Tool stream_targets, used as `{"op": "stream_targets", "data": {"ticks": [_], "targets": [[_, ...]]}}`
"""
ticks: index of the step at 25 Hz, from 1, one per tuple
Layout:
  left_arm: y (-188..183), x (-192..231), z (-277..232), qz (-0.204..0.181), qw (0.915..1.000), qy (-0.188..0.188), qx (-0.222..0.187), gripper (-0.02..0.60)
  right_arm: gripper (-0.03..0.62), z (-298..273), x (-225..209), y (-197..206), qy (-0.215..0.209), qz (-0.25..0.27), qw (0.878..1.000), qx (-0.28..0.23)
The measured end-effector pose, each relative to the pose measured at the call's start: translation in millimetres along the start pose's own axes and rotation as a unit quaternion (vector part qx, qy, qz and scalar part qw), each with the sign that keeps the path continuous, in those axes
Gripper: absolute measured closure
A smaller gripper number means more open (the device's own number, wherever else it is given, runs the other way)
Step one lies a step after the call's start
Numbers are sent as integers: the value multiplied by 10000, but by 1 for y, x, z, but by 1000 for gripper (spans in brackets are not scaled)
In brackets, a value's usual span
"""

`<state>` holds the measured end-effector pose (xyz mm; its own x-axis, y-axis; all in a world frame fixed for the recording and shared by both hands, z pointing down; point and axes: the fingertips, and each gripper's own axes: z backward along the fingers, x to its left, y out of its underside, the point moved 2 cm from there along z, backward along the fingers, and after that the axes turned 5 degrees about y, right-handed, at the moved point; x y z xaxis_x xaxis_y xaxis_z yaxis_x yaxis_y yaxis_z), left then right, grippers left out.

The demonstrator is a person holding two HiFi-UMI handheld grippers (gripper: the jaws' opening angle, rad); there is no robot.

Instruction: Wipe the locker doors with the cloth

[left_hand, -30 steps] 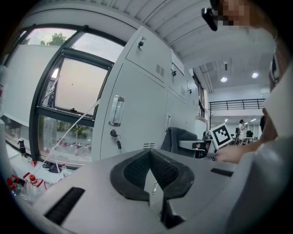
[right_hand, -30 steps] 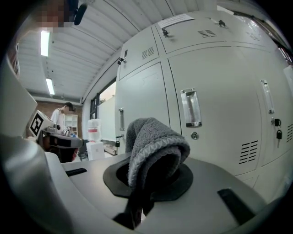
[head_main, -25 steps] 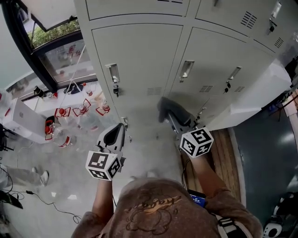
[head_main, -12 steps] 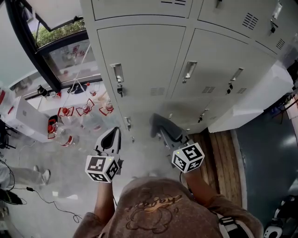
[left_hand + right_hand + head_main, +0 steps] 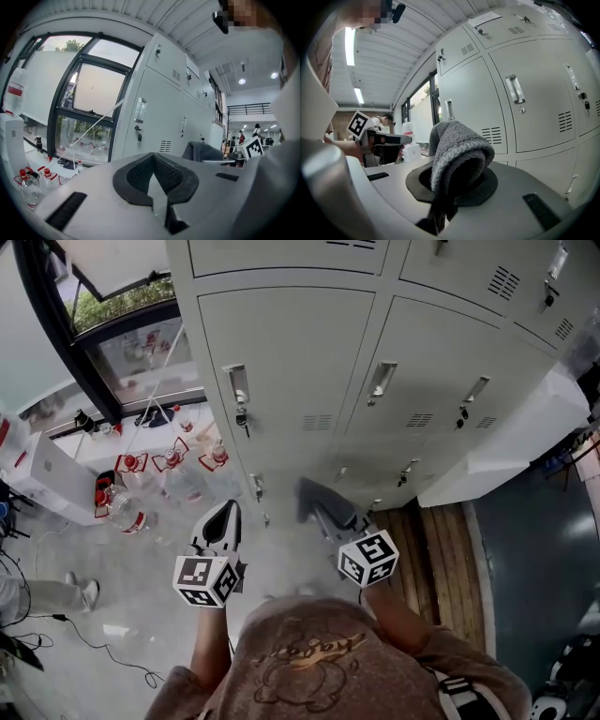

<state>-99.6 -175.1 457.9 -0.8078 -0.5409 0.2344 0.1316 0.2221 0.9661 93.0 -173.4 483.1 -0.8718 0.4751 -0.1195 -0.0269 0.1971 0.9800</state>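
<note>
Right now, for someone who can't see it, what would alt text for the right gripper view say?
The right gripper clamps a folded grey cloth. Behind it stand pale locker doors with handles and vents; the left gripper shows at far left.

The cloth (image 5: 459, 145) is dark grey with a lighter grey edge. The locker doors (image 5: 291, 362) are plain pale grey.

Legible text, numbers, brands: none.
- White paper notice (image 5: 485, 18) on upper pale grey metal locker door (image 5: 501, 37): print too small to read.
- Red label (image 5: 15, 89) on clear plastic bottle: illegible.
- Black-and-white square markers on two white cubes (image 5: 208, 579) (image 5: 367, 559): patterns only.
</note>
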Motion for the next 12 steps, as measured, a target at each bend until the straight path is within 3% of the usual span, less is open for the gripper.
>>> {"op": "stream_targets", "data": {"ticks": [12], "targets": [[8,10,9,55,9997,-235,-3,580,557,2,-1,3,70,-150,9998,-61]]}}
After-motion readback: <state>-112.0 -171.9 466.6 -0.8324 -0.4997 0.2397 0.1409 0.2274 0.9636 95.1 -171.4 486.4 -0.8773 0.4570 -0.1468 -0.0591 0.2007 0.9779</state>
